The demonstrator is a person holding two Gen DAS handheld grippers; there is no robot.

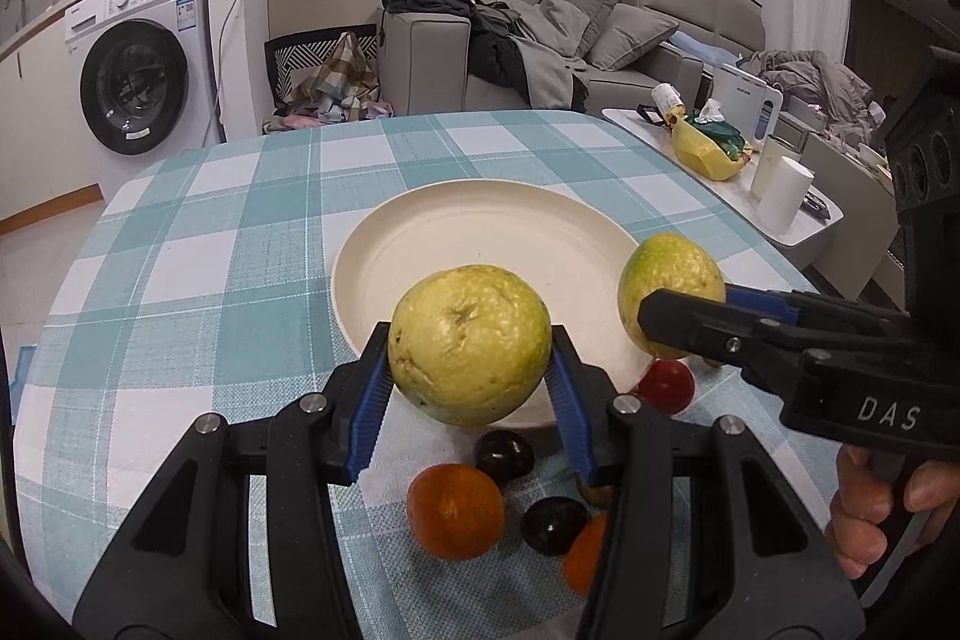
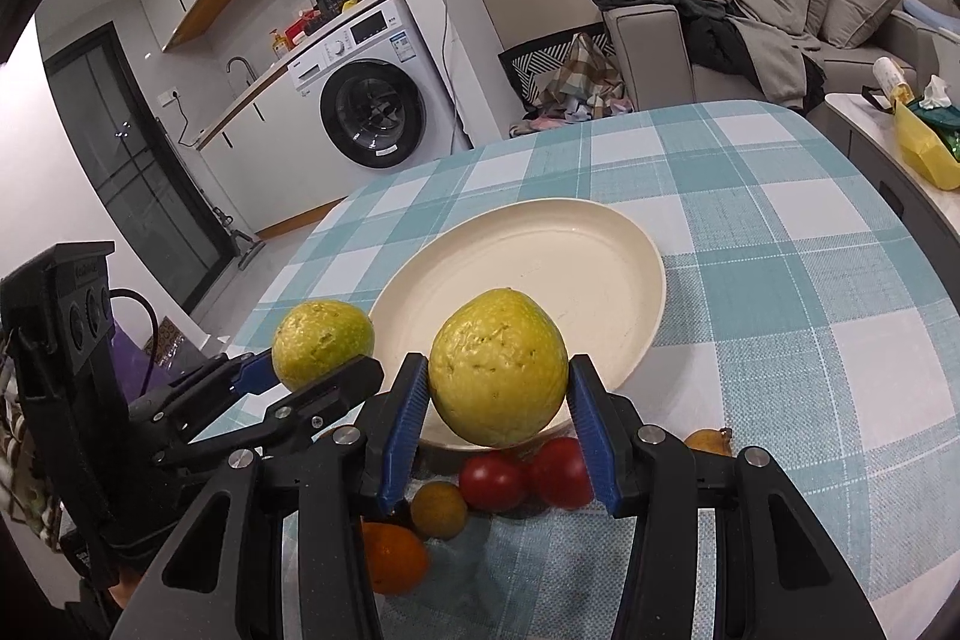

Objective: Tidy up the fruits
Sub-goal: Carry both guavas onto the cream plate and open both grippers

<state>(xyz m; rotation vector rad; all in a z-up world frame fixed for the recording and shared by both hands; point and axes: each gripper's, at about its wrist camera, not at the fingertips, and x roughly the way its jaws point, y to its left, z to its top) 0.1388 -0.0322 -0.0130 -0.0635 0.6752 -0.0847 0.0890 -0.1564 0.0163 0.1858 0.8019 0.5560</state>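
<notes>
Between the blue pads of your left gripper sits one yellow-green guava, clamped at its widest part and held clear of the cloth, just above the near rim of the cream plate. Your right gripper pinches a second guava the same way, its jaws closed on the fruit's sides, also over the plate's near edge. Both fruits hang ahead of the fingers, tipped toward the plate, which looks like the reason for the hold: you seem set to lower them onto its bare middle.

Under and behind the fingertips, the other fruit lies bunched on the checked tablecloth. In the left wrist view you have two oranges, two dark plums and a red tomato beside the plate. The right wrist view shows two tomatoes touching each other, a small greenish-yellow fruit and a small yellowish one partly hidden by your finger. That makes two guavas aloft; nothing lies on the plate yet.
</notes>
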